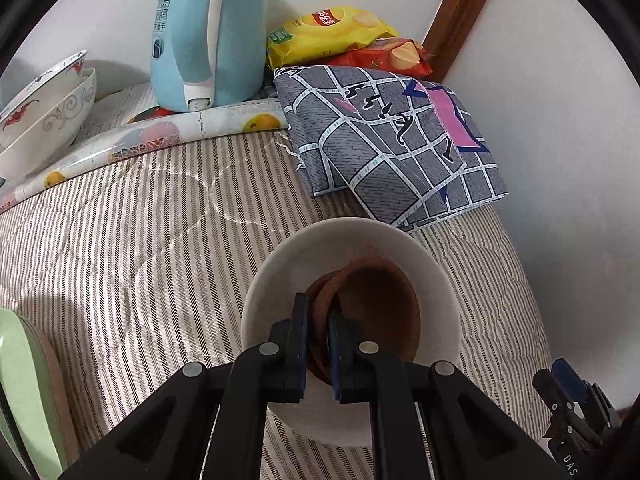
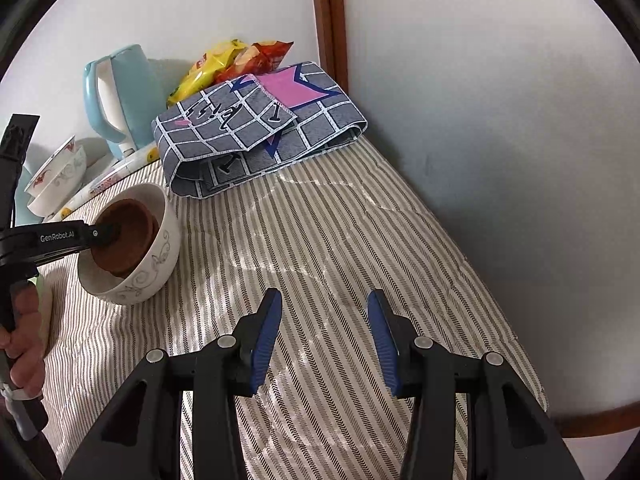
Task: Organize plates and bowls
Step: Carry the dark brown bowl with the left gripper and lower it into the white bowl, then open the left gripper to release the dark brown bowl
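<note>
A white bowl with a grey vine pattern (image 1: pixel 276 276) (image 2: pixel 148 276) rests on the striped quilt. Inside it sit brown bowls (image 1: pixel 376 300) (image 2: pixel 128 236), nested one in the other. My left gripper (image 1: pixel 318 308) (image 2: pixel 112 234) reaches into the white bowl, shut on the near rim of the brown bowls. Its two pads clamp the rim from either side. My right gripper (image 2: pixel 324 300) hangs open over bare quilt to the right of the white bowl, with nothing between its fingers. It also shows at the lower right edge of the left wrist view (image 1: pixel 568 384).
Two stacked white patterned bowls (image 1: pixel 48 120) (image 2: pixel 60 176) stand at the back left beside a light blue kettle (image 1: pixel 208 32) (image 2: pixel 116 96). A folded grey checked cloth (image 1: pixel 392 140) (image 2: pixel 260 128) and snack bags (image 1: pixel 332 32) fill the back corner. A wall runs along the right.
</note>
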A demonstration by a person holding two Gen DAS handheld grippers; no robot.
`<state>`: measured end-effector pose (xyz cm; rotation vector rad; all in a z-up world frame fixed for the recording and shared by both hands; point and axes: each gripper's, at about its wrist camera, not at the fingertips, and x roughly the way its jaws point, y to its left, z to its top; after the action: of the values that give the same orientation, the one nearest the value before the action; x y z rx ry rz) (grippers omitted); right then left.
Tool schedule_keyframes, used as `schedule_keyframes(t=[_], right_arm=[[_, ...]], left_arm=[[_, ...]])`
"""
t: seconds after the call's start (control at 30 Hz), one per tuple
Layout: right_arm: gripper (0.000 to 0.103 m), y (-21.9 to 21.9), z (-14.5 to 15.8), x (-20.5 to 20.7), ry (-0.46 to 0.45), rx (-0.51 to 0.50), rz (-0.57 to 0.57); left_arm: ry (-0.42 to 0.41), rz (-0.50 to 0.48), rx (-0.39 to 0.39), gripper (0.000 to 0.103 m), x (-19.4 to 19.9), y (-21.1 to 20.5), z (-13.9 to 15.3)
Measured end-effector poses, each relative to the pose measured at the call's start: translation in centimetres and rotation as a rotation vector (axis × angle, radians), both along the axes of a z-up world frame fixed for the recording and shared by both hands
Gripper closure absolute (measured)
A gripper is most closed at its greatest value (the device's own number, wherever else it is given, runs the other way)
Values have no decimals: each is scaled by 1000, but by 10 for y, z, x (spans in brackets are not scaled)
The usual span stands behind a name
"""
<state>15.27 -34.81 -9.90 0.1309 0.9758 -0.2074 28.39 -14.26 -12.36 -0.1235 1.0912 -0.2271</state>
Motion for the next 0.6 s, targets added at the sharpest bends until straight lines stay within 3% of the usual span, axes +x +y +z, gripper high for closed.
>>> schedule_keyframes(t=[0.6], right_arm=[[59, 12, 3, -3, 3, -2, 27]], left_arm=[[-7, -33, 28, 87, -6, -2, 3]])
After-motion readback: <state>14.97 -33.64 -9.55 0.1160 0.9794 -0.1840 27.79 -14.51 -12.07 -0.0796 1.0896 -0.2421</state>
